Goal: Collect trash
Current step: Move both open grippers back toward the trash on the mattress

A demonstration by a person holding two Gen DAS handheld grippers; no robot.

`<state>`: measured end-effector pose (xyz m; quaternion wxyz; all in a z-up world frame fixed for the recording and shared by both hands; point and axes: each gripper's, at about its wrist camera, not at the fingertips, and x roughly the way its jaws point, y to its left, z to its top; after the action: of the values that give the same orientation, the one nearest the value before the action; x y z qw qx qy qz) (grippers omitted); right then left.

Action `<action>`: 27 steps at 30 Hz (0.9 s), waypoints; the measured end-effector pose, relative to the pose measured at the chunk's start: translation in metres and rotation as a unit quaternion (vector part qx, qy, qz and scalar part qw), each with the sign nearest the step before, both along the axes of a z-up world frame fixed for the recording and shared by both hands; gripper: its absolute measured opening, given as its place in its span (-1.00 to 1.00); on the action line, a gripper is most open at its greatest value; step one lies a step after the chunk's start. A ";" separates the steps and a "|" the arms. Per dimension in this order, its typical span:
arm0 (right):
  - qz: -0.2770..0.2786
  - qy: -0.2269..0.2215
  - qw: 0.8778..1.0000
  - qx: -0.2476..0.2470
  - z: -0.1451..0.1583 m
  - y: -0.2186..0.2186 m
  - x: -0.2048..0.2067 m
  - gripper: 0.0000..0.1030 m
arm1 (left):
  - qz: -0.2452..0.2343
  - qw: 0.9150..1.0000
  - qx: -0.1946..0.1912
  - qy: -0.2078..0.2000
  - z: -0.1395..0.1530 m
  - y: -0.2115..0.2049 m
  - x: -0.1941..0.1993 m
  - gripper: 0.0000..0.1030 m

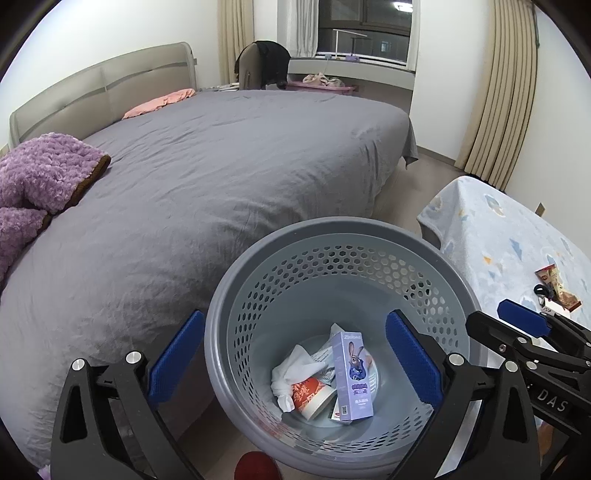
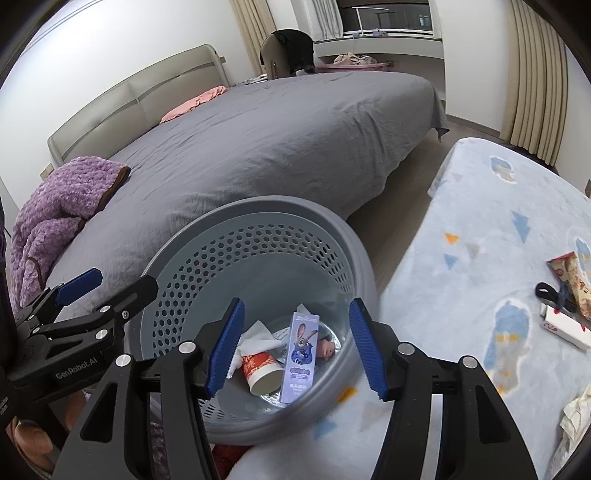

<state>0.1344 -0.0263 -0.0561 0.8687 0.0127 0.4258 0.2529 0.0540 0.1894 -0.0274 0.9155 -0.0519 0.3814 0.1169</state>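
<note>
Home bedroom. Large bed (image 1: 229, 155) under grey sheet, padded headboard (image 1: 99, 88), pink pillow (image 1: 159, 103), purple fleece blanket (image 1: 40, 173). Beige curtains (image 1: 506, 96) flank a dark window (image 1: 365, 26). Chair (image 1: 258, 66) stands beyond the bed.

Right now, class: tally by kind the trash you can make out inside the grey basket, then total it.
Purple cartoon box: 1
Red-and-white paper cup: 1
White crumpled tissue: 1
Printed paper scraps underneath: cannot count
Total clearly seen in the basket: 3
</note>
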 end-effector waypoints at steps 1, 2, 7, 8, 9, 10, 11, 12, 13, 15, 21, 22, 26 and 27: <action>-0.004 0.000 1.000 0.001 0.000 -0.004 -0.002 0.16 | -0.001 1.000 0.000 0.000 0.000 -0.001 0.000 0.87; -0.007 0.000 1.000 0.001 0.001 -0.006 -0.002 0.16 | -0.004 1.000 0.000 0.000 0.001 -0.003 0.000 0.87; -0.031 -0.010 0.999 0.001 0.005 -0.024 -0.012 0.16 | -0.017 1.000 0.002 -0.004 0.002 -0.013 -0.001 0.87; -0.037 -0.013 0.999 0.003 0.007 -0.028 -0.014 0.17 | -0.019 1.000 0.002 -0.004 0.003 -0.015 -0.001 0.87; -0.043 -0.017 0.999 0.002 0.009 -0.034 -0.017 0.19 | -0.023 1.000 0.002 -0.005 0.004 -0.018 -0.001 0.87; -0.047 -0.019 0.999 0.002 0.010 -0.039 -0.019 0.20 | -0.025 1.000 0.002 -0.006 0.004 -0.020 -0.001 0.87; -0.053 -0.021 0.998 0.001 0.011 -0.044 -0.022 0.20 | -0.029 1.000 0.002 -0.007 0.005 -0.023 -0.001 0.87; -0.057 -0.022 0.998 0.000 0.012 -0.049 -0.024 0.20 | -0.033 0.999 0.002 -0.009 0.006 -0.027 -0.002 0.87; -0.063 -0.023 0.998 -0.001 0.013 -0.056 -0.027 0.20 | -0.037 0.999 0.002 -0.010 0.007 -0.030 -0.002 0.87; -0.072 -0.024 0.997 -0.003 0.016 -0.064 -0.031 0.20 | -0.046 0.999 0.001 -0.013 0.009 -0.038 -0.002 0.87; -0.110 -0.030 0.993 -0.013 0.022 -0.104 -0.051 0.20 | -0.080 0.997 -0.001 -0.017 0.013 -0.070 -0.001 0.87; -0.119 -0.031 0.992 -0.016 0.023 -0.111 -0.055 0.20 | -0.085 0.996 -0.001 -0.016 0.013 -0.076 -0.001 0.87; -0.153 -0.031 0.987 -0.031 0.023 -0.146 -0.073 0.20 | -0.102 0.995 -0.011 -0.018 0.016 -0.095 0.002 0.87; -0.161 -0.031 0.986 -0.035 0.023 -0.154 -0.075 0.20 | -0.105 0.994 -0.012 -0.019 0.017 -0.099 0.002 0.87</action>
<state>0.0591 -0.1800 -0.0332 0.9106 0.0434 0.3999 0.0952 0.0565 0.0904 -0.0102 0.9290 -0.0246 0.3690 0.0142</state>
